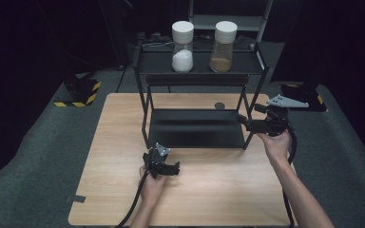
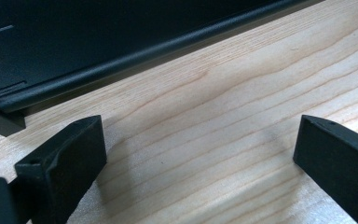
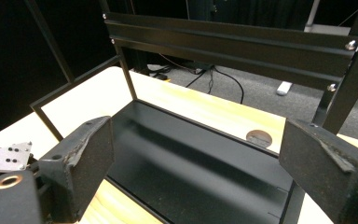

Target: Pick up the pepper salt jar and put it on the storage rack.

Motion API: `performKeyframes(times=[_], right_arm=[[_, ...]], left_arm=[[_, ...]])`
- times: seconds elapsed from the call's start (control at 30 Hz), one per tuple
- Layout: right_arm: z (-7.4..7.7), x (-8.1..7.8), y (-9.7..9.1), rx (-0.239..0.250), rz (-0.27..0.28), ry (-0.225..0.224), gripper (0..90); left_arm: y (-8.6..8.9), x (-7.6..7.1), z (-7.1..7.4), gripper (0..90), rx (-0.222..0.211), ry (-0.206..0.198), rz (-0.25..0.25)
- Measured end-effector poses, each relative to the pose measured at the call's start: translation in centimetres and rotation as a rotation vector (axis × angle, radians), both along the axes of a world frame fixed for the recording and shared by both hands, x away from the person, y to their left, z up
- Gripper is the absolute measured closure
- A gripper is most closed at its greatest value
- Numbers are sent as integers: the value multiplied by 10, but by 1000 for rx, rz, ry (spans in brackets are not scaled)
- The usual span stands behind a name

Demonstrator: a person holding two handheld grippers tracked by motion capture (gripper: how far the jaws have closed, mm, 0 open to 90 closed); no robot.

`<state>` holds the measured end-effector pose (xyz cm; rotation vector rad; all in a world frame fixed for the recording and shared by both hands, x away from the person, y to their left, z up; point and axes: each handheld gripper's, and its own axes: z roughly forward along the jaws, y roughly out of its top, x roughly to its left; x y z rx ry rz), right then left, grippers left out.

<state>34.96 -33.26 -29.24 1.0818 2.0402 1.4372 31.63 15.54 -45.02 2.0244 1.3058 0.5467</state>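
Observation:
A black two-tier metal rack [image 1: 146, 102] stands on the wooden table [image 1: 119, 142]. On its top shelf are two white-lidded jars, one with white powder [image 1: 182, 47] and one with brown powder [image 1: 223, 47]. My left gripper [image 1: 171, 167] is low over the table just in front of the rack's left front leg. Its jaws [image 2: 200, 149] are open over bare wood, and the lower shelf's front edge [image 2: 121, 56] lies just ahead. My right gripper [image 1: 243, 122] is at the rack's right front post, open [image 3: 196, 158], and faces across the bare lower shelf [image 3: 191, 163].
A small round grey disc [image 1: 219, 105] is set in the table behind the lower shelf [image 3: 258, 138]. Grey carpet [image 1: 38, 142] surrounds the table. A yellow-and-black striped base [image 1: 78, 92] stands on the floor at the back left. Bare wood lies in front of the rack.

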Motion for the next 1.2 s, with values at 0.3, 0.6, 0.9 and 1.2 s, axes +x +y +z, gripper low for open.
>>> performKeyframes(times=[0.3,0.6,0.9,1.2], right_arm=[[-14,2,3,19,3,19,100],[-26,2,8,17,9,35,101],[-40,2,11,16,7,53,102],[-51,-1,15,-4,-1,62,103]], left_arm=[[0,0,0,23,1,0,0],[0,0,0,23,0,-1,1],[0,0,0,23,0,-1,0],[0,0,0,23,0,-1,0]])
